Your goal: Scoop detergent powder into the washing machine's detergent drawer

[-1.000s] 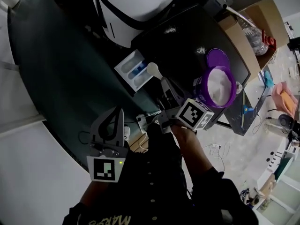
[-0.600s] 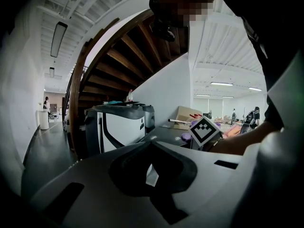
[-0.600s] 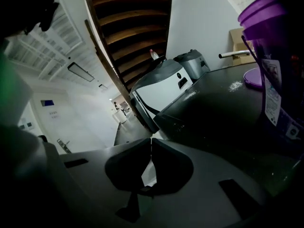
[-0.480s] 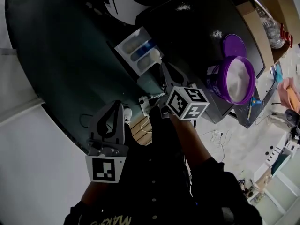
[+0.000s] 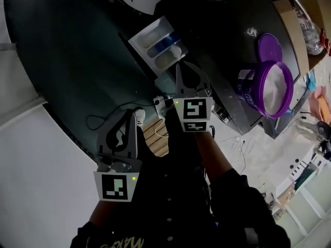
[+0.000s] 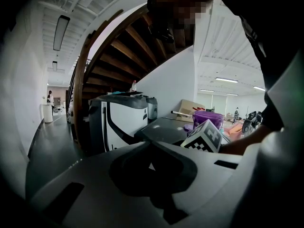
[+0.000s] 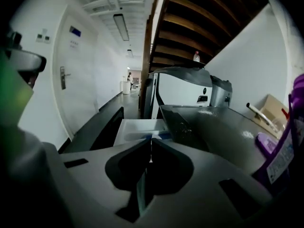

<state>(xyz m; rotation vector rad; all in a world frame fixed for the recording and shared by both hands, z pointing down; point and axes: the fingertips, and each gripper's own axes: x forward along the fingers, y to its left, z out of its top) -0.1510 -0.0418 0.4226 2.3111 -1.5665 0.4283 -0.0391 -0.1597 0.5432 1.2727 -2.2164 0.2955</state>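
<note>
The white detergent drawer (image 5: pixel 155 41) stands pulled out of the washing machine (image 7: pixel 190 90), its front visible in the right gripper view (image 7: pixel 137 127). My right gripper (image 5: pixel 178 67) is shut on the handle of a white scoop (image 5: pixel 176 51), whose bowl hangs over the drawer's near compartment. The handle shows as a thin strip between the closed jaws (image 7: pixel 151 139). The purple powder tub (image 5: pixel 271 89) stands open to the right, its lid (image 5: pixel 270 48) beside it. My left gripper (image 5: pixel 131 114) hangs low at the left, shut and empty (image 6: pixel 151 144).
Spilled powder specks (image 5: pixel 252 32) lie on the dark tabletop (image 5: pixel 222 30) next to the machine. A cardboard box (image 5: pixel 302 12) sits at the far right. A power strip and cables (image 5: pixel 159 104) lie on the floor below the drawer.
My right gripper has rolled over, its marker cube showing another face, and the scoop has moved further over the drawer. The left gripper has stayed where it was.
</note>
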